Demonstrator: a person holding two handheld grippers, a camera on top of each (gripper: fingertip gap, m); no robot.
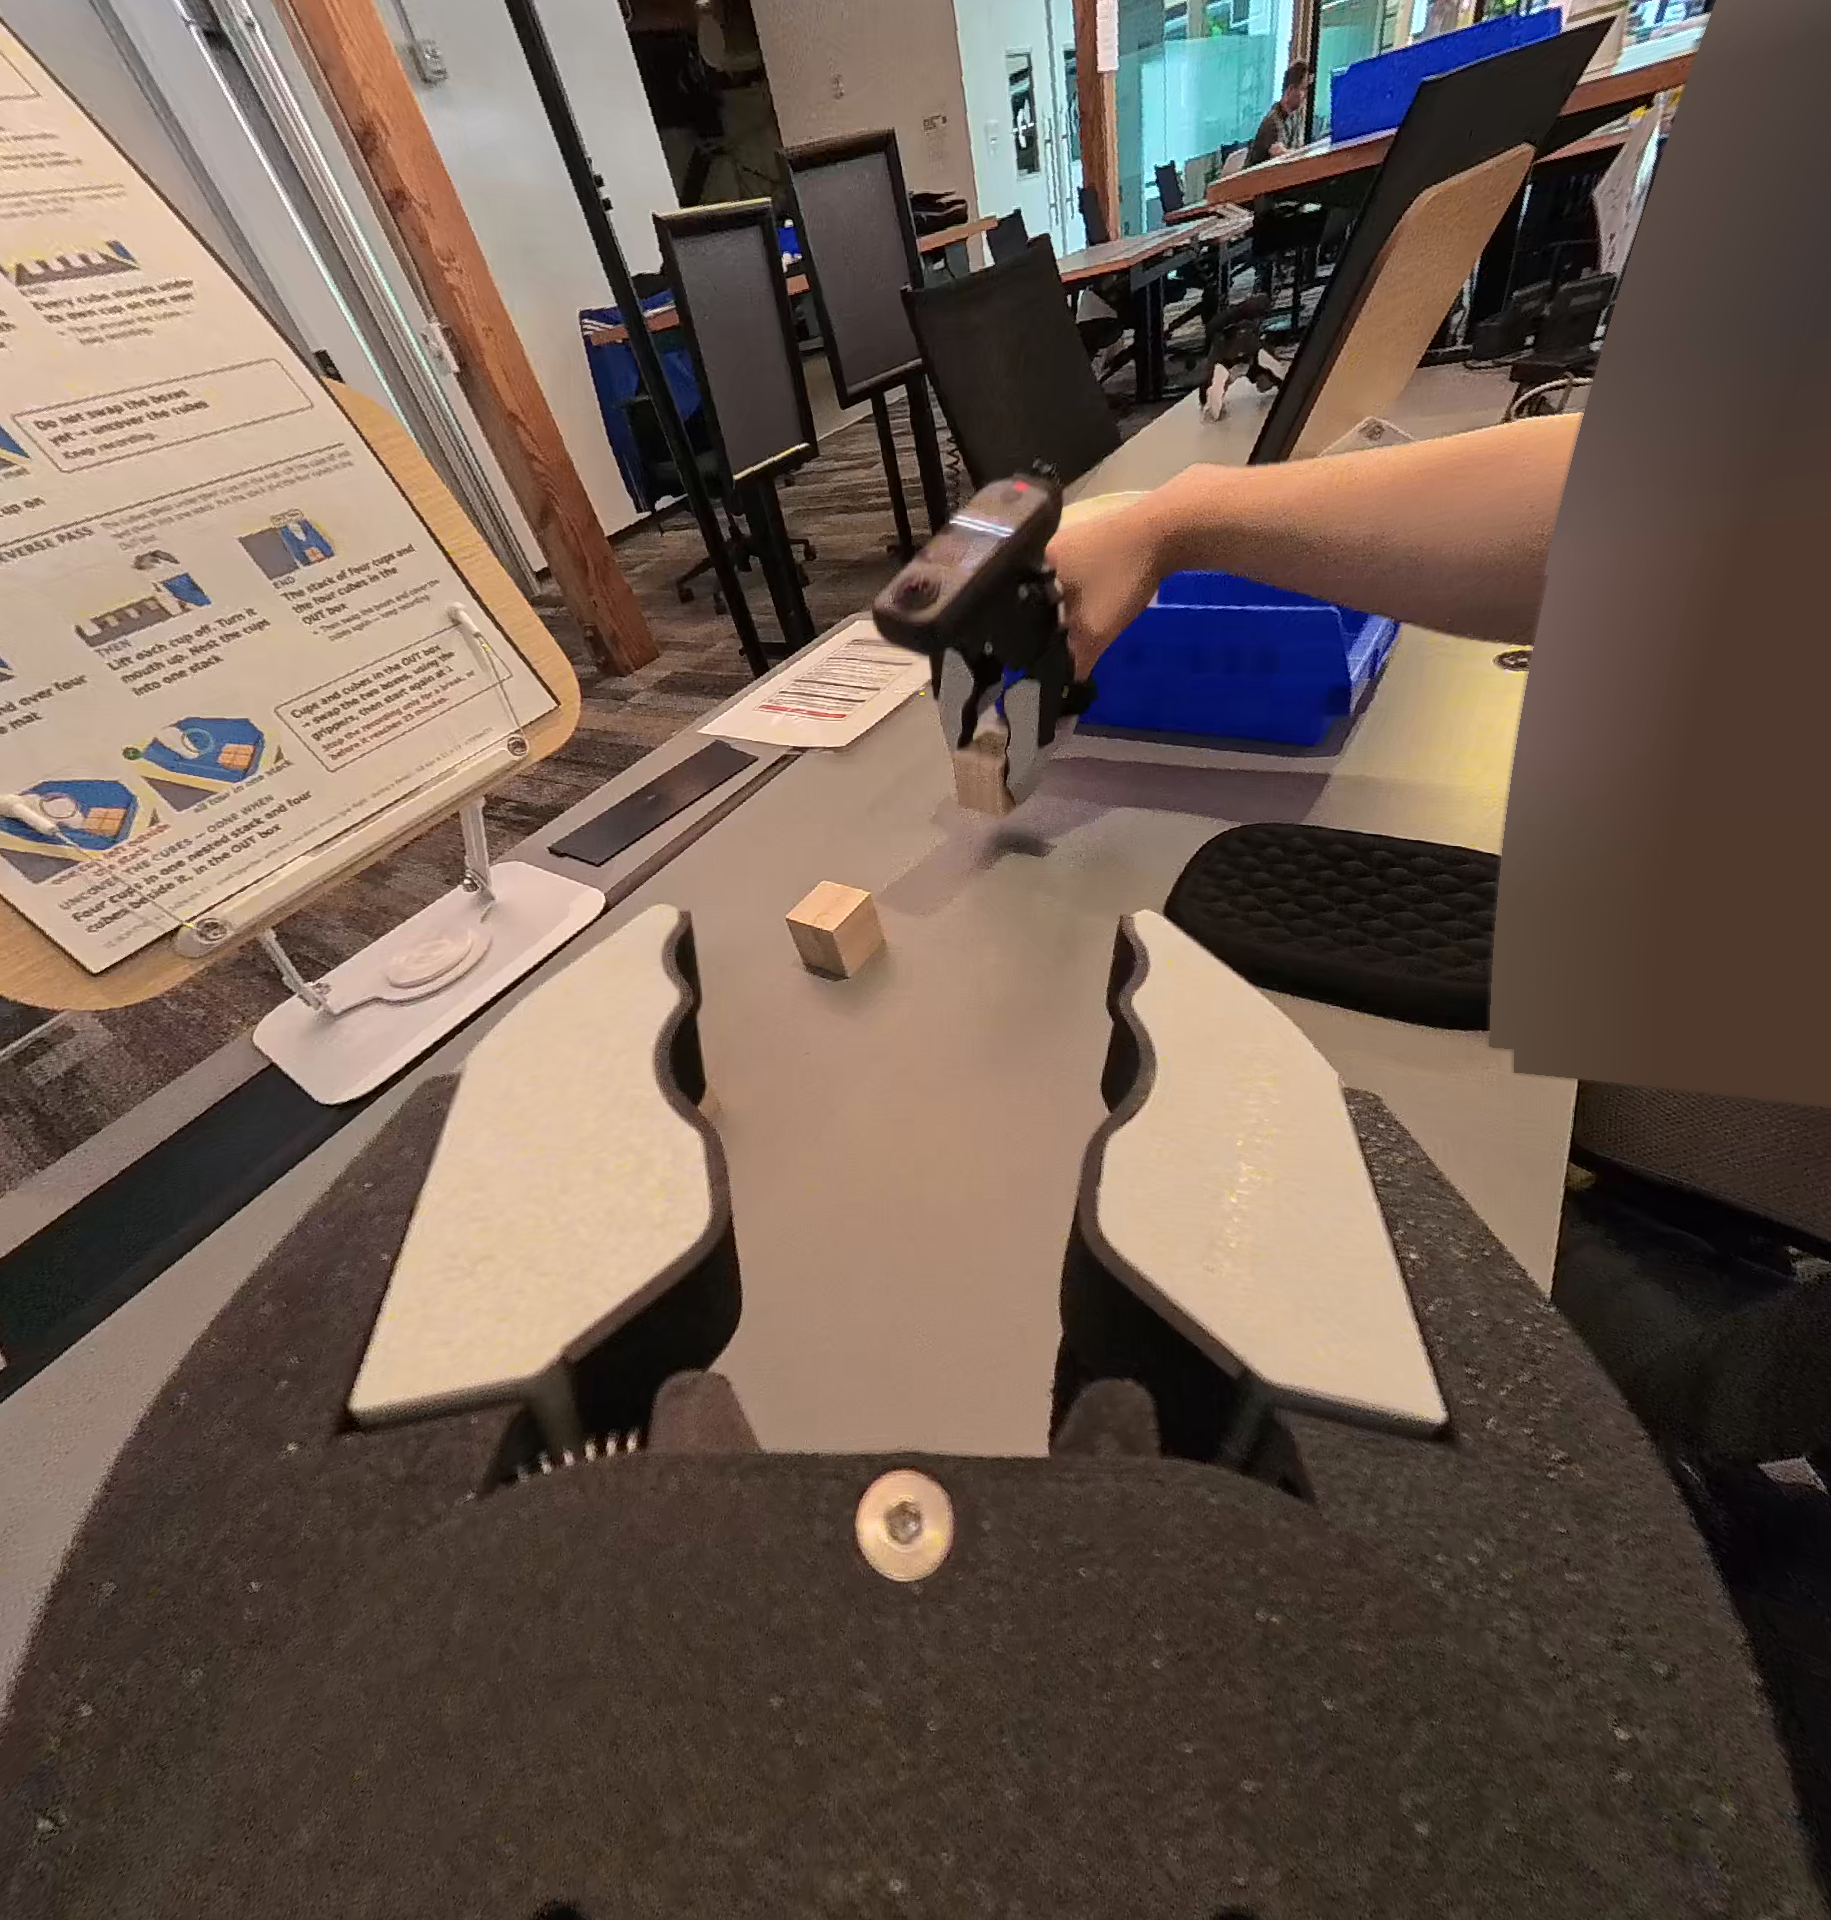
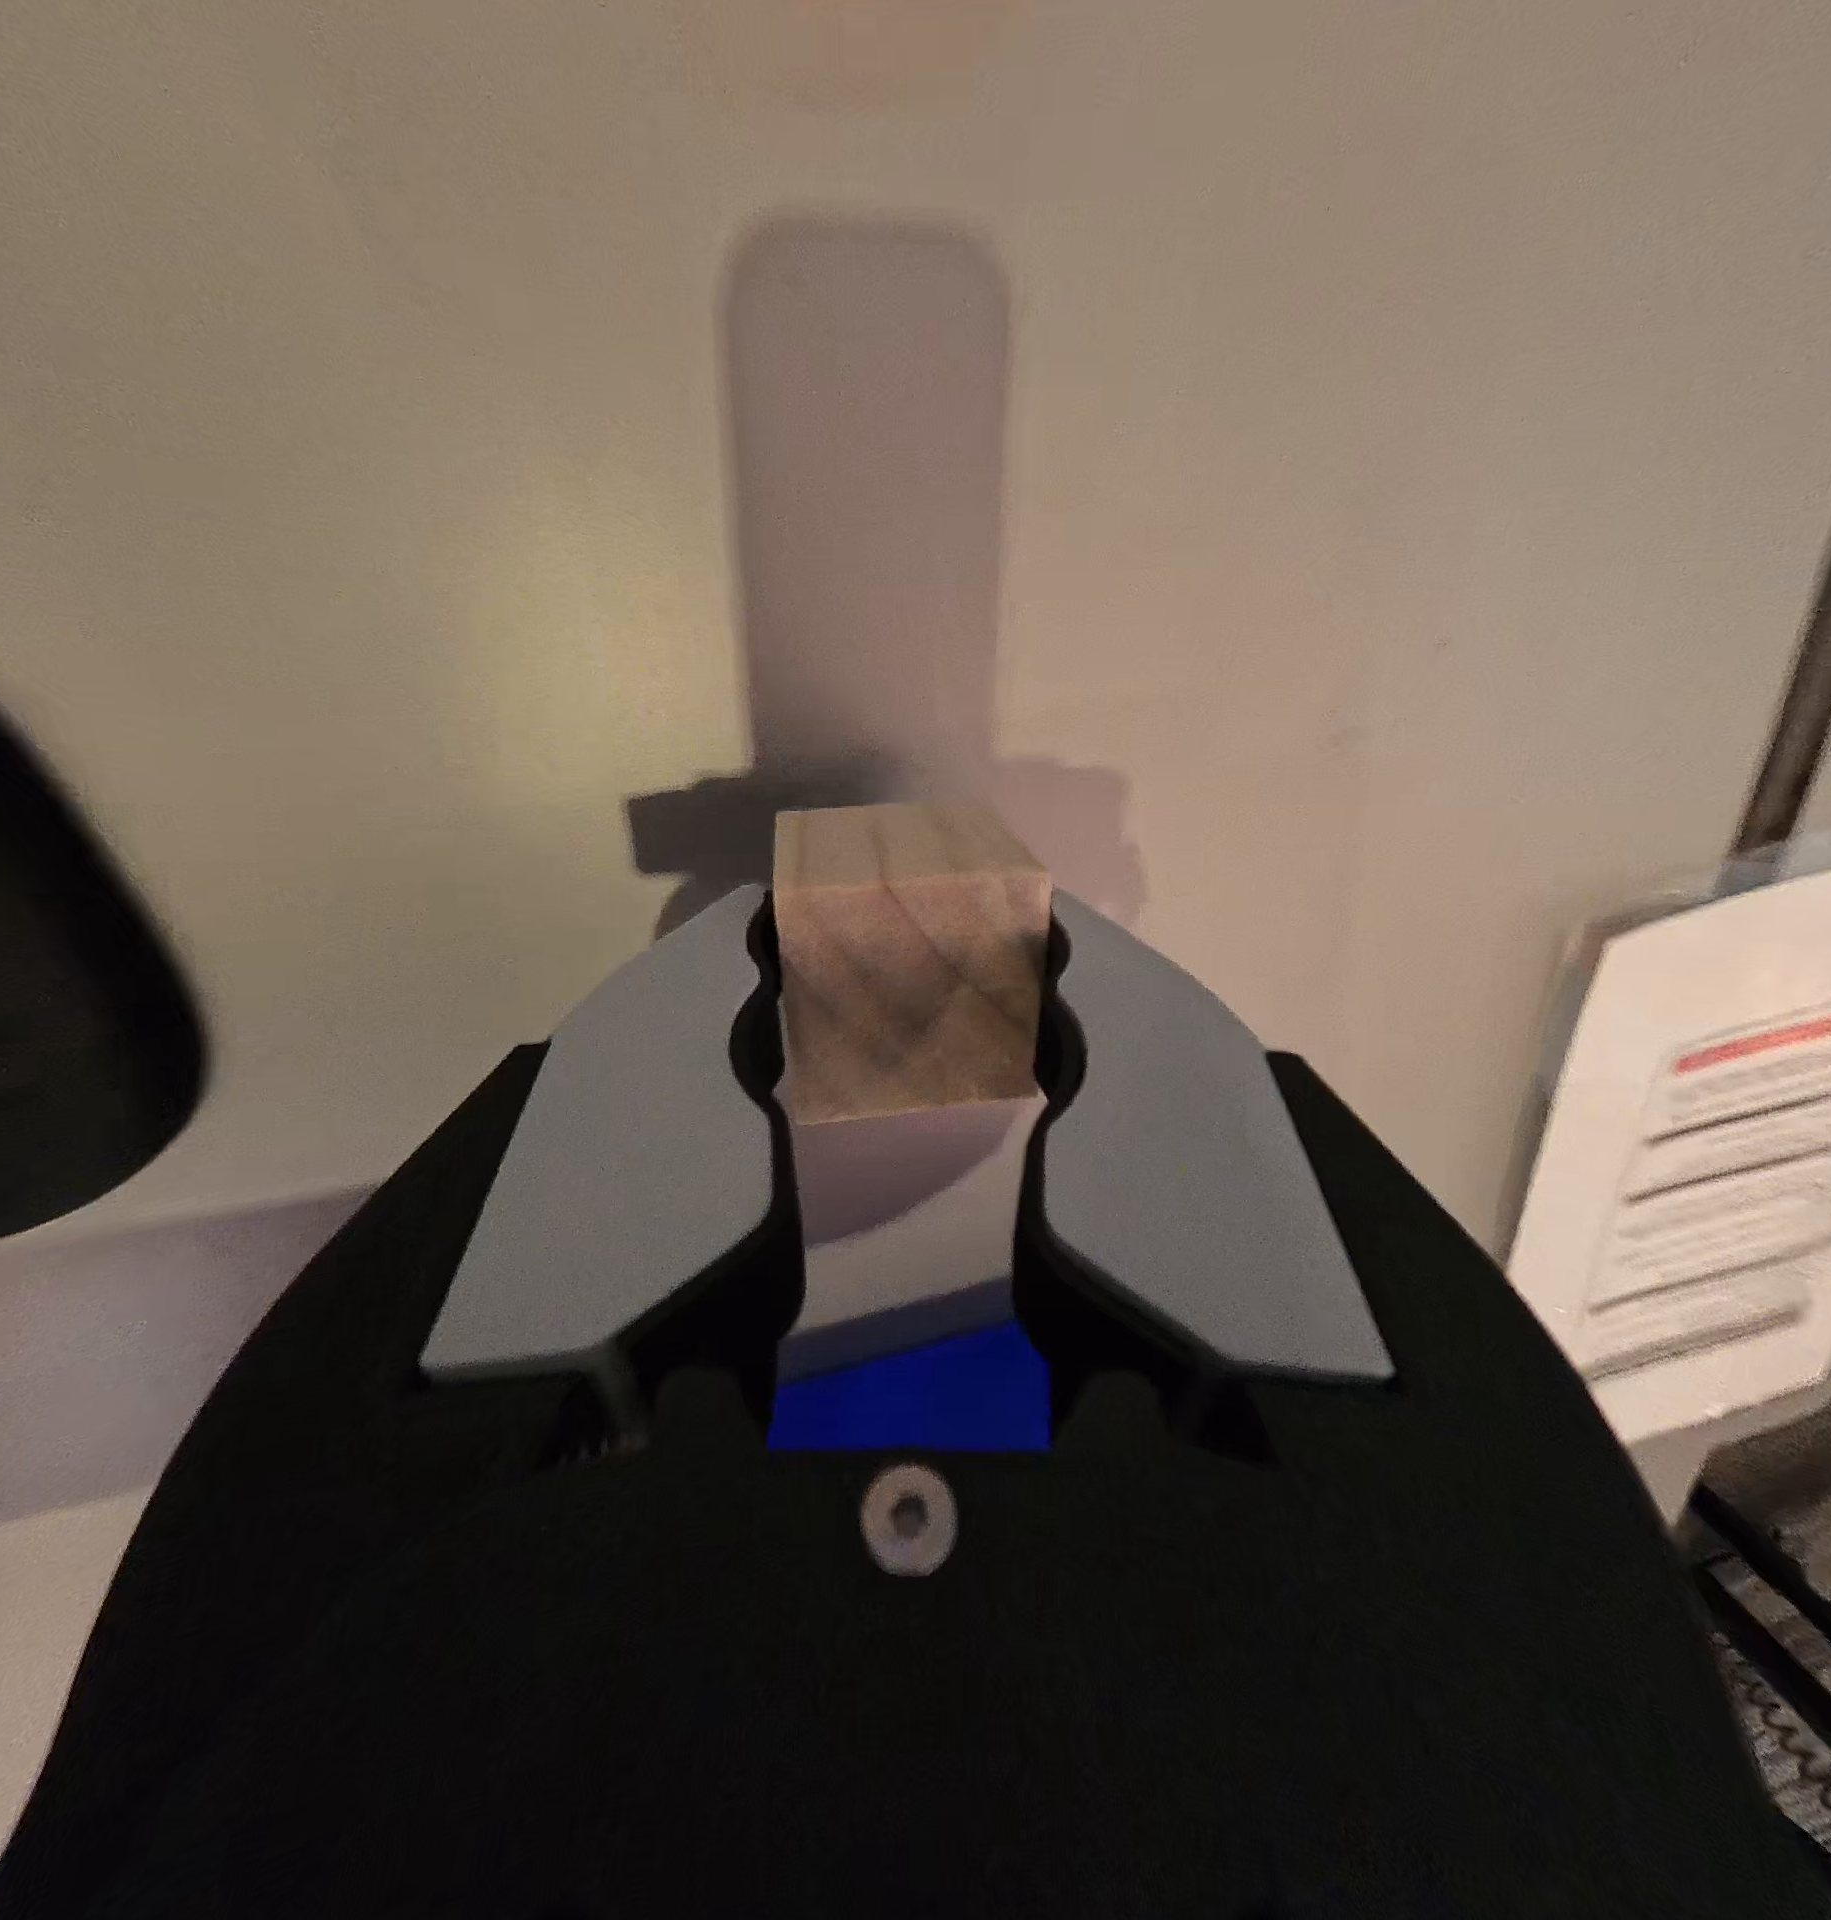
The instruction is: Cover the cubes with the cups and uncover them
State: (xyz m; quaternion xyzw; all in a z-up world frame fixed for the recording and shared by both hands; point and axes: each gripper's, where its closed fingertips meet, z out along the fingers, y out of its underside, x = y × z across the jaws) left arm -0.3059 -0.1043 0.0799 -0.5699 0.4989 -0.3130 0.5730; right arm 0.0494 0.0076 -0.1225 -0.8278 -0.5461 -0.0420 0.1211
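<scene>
A wooden cube [image 1: 835,928] sits on the grey table [image 1: 890,1195] just beyond my left gripper [image 1: 903,940], which is open and empty. A sliver of another cube [image 1: 710,1103] shows beside the left finger. My right gripper [image 2: 909,914] is shut on a second wooden cube [image 2: 911,997] and holds it just above the table. In the left wrist view the right gripper [image 1: 994,743] points down with that cube [image 1: 982,774] between its fingers, farther along the table. No cup is in view.
A blue bin [image 1: 1233,655] stands behind the right gripper. An instruction board on a stand [image 1: 215,582] is at the left. A printed sheet [image 1: 828,691] lies on the table. A black chair back [image 1: 1337,920] sits at the right table edge.
</scene>
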